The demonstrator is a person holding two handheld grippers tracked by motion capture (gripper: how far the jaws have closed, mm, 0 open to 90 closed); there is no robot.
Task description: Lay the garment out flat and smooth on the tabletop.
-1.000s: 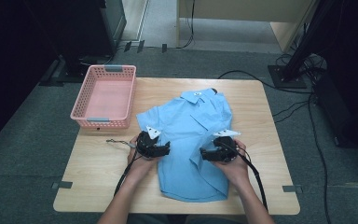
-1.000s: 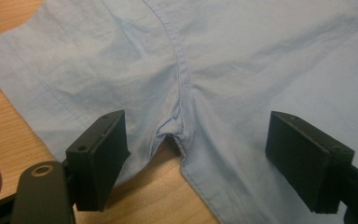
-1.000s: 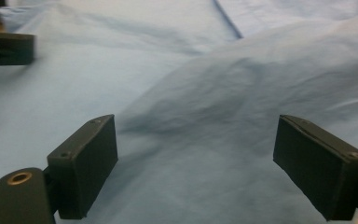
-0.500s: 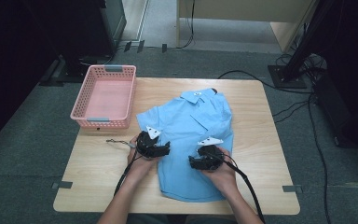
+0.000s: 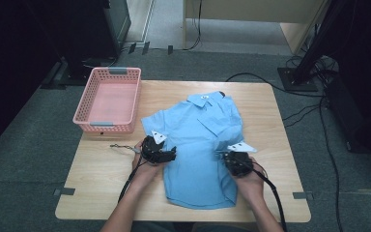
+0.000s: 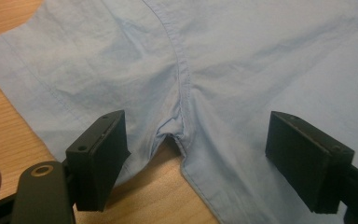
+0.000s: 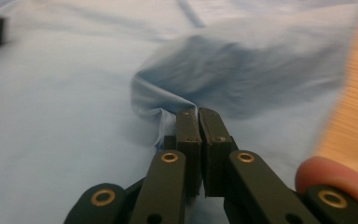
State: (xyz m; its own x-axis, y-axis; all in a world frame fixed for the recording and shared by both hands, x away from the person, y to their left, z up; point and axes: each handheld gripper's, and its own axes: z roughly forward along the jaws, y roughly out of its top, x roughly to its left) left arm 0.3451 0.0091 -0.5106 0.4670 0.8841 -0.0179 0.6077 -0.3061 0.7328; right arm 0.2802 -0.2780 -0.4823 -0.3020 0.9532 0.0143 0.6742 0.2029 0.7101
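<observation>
Your light blue short-sleeved shirt (image 5: 198,145) lies spread flat on the wooden table (image 5: 106,179), collar toward the far edge and hem toward you. Your left gripper (image 5: 160,153) sits at the shirt's left side, just below the sleeve; in the left gripper view its jaws stand wide apart, one on each side of the underarm seam (image 6: 177,130), with nothing between the pads. Your right gripper (image 5: 236,162) is at the shirt's right side, and in the right gripper view its jaws are pressed together on a bunched fold of the blue cloth (image 7: 168,105), which rises in a soft hump just past the tips.

Around you: a pink plastic basket (image 5: 107,123) stands on the table's far-left corner, just beside the shirt's left sleeve but apart from your left gripper. A thin dark cord (image 5: 123,146) lies on the wood between the basket and your left hand. Black cables (image 5: 270,79) run over the grey floor past the far right of the table.

Your hands cover the rear of both grippers in the high view, so the jaws are hard to make out there. The right gripper view is blurred toward its far edge, and how much cloth sits between the pads cannot be told. A fingertip (image 7: 335,179) cuts into its lower right corner.
</observation>
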